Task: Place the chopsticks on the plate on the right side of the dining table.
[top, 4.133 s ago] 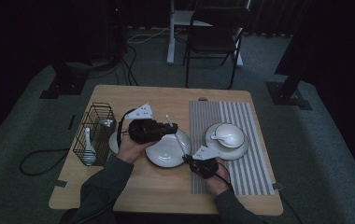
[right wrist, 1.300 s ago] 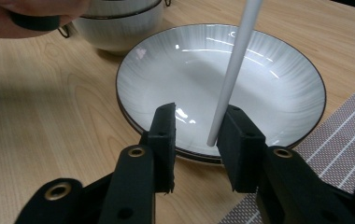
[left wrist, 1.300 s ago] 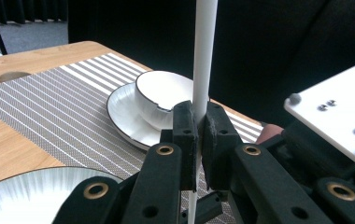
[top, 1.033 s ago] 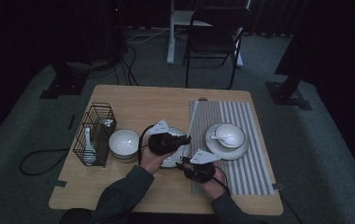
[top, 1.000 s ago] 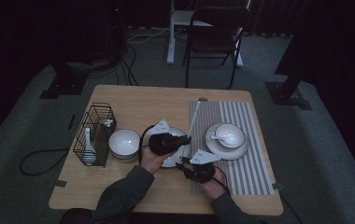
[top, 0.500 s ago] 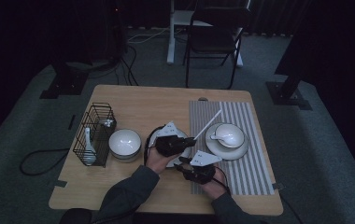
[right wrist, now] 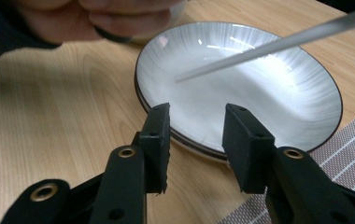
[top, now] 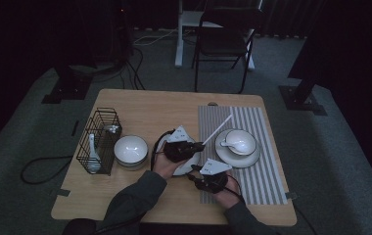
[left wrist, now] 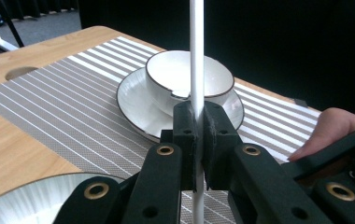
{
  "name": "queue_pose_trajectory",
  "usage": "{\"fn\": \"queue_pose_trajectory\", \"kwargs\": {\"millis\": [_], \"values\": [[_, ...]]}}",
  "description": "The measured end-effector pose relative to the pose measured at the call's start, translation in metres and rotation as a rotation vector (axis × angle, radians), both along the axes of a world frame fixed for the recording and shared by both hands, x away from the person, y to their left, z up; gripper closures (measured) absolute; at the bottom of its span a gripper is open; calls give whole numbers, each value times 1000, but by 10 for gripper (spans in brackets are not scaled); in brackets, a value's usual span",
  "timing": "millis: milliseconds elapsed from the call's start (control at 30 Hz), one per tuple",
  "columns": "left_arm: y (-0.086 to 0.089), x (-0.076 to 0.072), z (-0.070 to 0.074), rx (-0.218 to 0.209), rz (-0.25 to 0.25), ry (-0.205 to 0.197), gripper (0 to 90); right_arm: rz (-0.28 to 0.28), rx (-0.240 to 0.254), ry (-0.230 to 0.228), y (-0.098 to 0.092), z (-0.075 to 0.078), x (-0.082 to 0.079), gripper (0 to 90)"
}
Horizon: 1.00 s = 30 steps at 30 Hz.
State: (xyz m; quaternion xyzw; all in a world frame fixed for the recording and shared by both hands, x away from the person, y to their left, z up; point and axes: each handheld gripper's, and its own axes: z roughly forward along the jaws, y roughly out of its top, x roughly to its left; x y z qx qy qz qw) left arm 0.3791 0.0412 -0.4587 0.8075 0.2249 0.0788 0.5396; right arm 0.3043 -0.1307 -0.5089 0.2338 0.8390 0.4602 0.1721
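- Clamping a thin white chopstick, the left gripper sits near the middle of the light wooden table; its jaws are shut tight on the stick, which slants up over the grey striped placemat.
- Right gripper rests near the table's front edge, jaws parted with nothing between them and just now widening, facing the white dark-rimmed plate.
- Counting: one chopstick, two plates, two white bowls, one black wire basket by the left edge.
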Motion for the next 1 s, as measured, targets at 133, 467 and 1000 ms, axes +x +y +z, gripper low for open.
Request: {"fn": "queue_pose_trajectory", "kwargs": {"millis": [133, 467, 1000], "values": [[-2, 3, 3, 19, -7, -20, 858, 9, -10, 14, -1, -1, -1, 609], [-6, 15, 12, 46, -1, -59, 858, 47, -73, 28, -17, -5, -2, 584], [-16, 23, 13, 56, -10, -75, 858, 55, -123, 80, -24, -21, -4, 525]]}}
